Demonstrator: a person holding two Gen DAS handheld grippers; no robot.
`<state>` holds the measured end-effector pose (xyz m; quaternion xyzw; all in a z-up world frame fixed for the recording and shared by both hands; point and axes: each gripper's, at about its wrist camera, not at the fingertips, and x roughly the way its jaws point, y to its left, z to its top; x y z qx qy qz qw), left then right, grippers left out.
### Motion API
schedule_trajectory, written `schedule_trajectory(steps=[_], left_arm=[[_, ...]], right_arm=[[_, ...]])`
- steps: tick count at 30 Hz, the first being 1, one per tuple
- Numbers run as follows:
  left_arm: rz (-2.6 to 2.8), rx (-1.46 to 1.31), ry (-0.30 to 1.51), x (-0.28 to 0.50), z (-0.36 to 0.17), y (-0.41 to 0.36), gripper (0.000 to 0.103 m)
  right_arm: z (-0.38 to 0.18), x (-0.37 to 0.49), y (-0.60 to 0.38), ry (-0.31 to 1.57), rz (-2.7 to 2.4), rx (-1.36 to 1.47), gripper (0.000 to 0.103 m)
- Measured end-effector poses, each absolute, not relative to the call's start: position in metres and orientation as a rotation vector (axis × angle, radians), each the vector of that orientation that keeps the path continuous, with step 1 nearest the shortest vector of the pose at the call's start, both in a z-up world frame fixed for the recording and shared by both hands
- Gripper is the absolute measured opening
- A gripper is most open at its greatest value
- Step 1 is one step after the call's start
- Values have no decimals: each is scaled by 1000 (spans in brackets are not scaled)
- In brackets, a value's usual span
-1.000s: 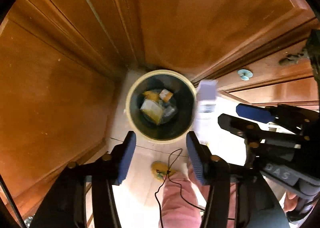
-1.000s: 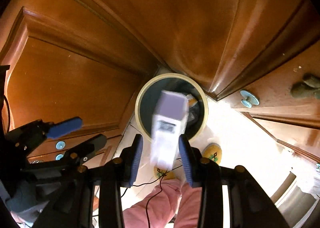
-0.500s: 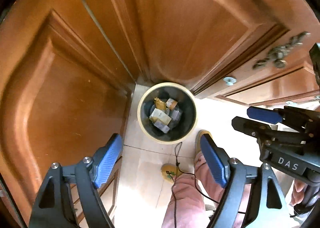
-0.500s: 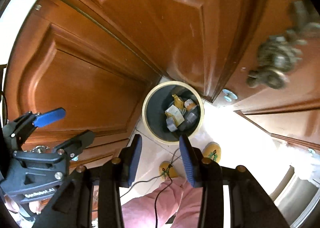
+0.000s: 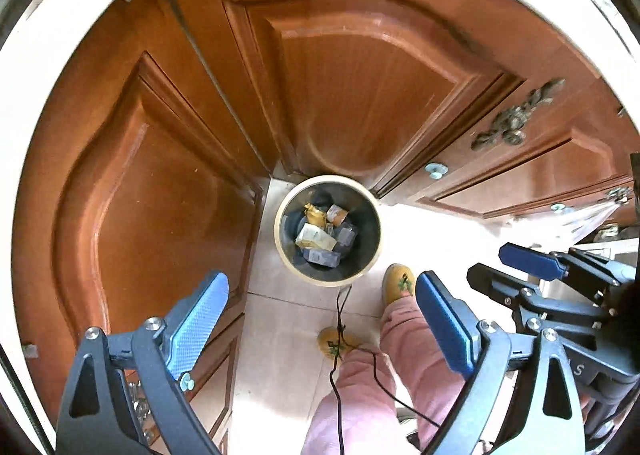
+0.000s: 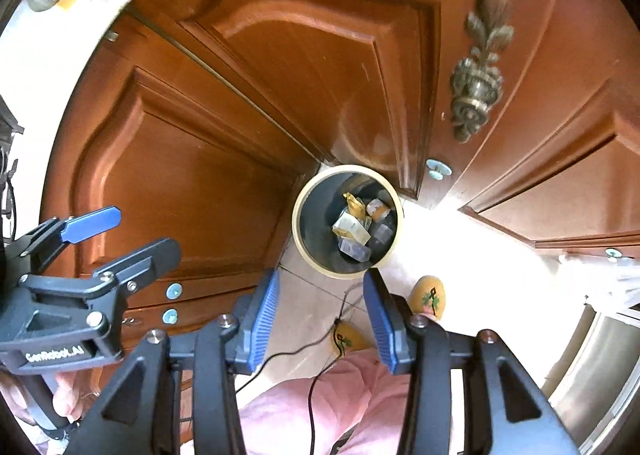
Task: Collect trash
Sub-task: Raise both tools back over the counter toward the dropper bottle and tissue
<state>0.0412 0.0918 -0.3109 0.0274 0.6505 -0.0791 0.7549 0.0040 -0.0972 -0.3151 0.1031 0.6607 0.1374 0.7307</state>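
Room: a kitchen corner, seen from above, where brown wooden cabinet doors (image 5: 360, 95) meet over a pale tiled floor (image 5: 280, 335).
Doors: raised arched panels; an ornate brass handle (image 6: 478, 67) on the right one, small blue bumpers (image 6: 439, 168) near its lower edge.
Bin: a round bin (image 5: 328, 275) with a cream rim and dark inside stands on the floor, tucked into the corner, close to the doors on both sides.
Trash: packets and small boxes (image 5: 318, 237) lie in the bottom of the bin, yellow, white and grey, piled together; in the right view the same heap (image 6: 356, 227) sits right of centre inside.
Left gripper (image 5: 322, 329): released, its blue pads (image 5: 196, 325) spread wide with nothing between them; held high above the floor, the bin showing in the gap.
Right gripper (image 6: 322, 317): also released, pads (image 6: 262, 317) parted less widely, nothing held; it hangs beside the left one, just short of the bin's near rim in view.
Person: pink trouser legs (image 5: 400, 367) and yellow slippers (image 5: 398, 283) stand just in front of the bin.
Cable: a thin black cable (image 5: 340, 335) dangles over the legs.
Far right: a curved metal surface (image 6: 592, 375), blurred.
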Motion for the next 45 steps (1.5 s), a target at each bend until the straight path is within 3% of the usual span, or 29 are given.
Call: schedule_trajectory(steps=[19,27,34,45], left_arm=[[-277,-3,1050,41,-92,84,94],[-325,-16,976,53,-36,75,94],[-325,-21,910,75,-1,60,94],[-232,-10,869,147,23,16,94]], right_arm=[[-105,0,-120,1099,237,131,44],[-37,3,-135,1004,188,122,44],[-2,29,-161,942,178,124,45],[1,110,-221,906,238,160,49]])
